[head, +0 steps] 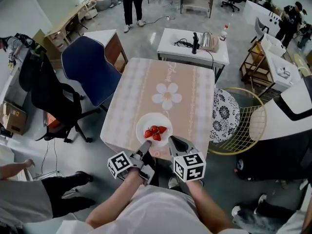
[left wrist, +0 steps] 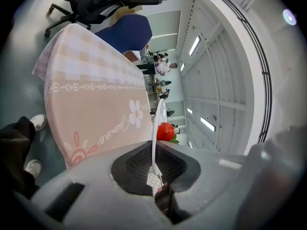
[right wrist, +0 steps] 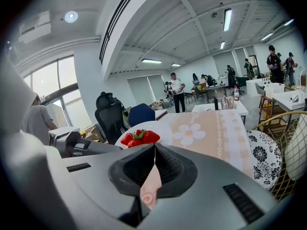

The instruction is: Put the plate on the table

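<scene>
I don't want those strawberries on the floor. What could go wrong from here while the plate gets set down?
1. The left gripper pinches the plate only by its thin rim, so it may tilt or slip and the strawberries could roll off.
2. The plate is at the table's near edge, and if let go there it might tip off.
3. The right gripper is shut beside the plate, gives no support and could nudge it.

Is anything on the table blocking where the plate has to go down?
Nothing visible: the plate, clamped by the left gripper, is over the near end of the table, and the cloth around it is bare.
</scene>
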Action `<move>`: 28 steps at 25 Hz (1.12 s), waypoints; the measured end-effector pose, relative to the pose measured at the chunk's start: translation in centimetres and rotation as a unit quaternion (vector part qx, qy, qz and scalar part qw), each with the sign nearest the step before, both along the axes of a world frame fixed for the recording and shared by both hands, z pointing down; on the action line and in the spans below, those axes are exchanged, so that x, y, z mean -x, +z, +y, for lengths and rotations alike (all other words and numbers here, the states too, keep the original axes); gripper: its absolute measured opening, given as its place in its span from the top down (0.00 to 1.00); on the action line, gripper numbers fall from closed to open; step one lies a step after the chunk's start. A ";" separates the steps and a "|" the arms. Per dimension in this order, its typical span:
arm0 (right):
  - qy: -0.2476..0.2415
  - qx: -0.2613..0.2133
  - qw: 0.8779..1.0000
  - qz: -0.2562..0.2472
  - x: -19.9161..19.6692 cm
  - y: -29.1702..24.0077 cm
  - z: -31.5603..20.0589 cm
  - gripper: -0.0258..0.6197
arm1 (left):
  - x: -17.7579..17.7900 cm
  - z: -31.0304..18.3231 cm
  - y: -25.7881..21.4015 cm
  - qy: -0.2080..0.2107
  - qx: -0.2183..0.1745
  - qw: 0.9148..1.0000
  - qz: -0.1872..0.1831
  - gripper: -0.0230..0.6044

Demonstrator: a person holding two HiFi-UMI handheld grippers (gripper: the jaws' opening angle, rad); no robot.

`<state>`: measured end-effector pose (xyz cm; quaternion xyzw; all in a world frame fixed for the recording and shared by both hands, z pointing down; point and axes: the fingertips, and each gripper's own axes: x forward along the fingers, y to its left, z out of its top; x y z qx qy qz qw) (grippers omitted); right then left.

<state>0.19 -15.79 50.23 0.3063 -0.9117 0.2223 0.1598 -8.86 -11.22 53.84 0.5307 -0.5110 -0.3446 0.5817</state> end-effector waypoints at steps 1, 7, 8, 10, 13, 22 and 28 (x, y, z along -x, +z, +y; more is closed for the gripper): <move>0.007 0.002 1.000 0.004 0.5 0.1 -0.3 0.95 | 0.6 -0.4 0.2 0.009 0.003 1.000 0.001 0.94; 0.049 0.015 0.998 0.023 3.2 0.7 -2.6 0.95 | 3.4 -3.7 1.1 0.067 0.014 0.998 0.002 0.94; 0.056 0.016 0.998 0.026 3.6 0.8 -3.0 0.95 | 3.8 -4.4 1.3 0.076 0.016 0.997 0.003 0.94; 0.067 0.018 0.997 0.031 4.2 1.0 -3.9 0.95 | 4.3 -5.5 1.8 0.091 0.020 0.996 0.007 0.94; 0.084 0.020 0.995 0.042 4.6 1.3 -5.0 0.95 | 4.7 -7.1 2.8 0.115 0.030 0.993 0.010 0.94; 0.136 0.039 0.988 0.066 5.0 3.1 -7.9 0.95 | 5.0 -11.4 6.3 0.177 0.057 0.982 0.014 0.94; 0.147 0.049 0.984 0.086 5.4 4.1 -9.1 0.95 | 5.2 -13.3 8.6 0.196 0.078 0.977 0.016 0.94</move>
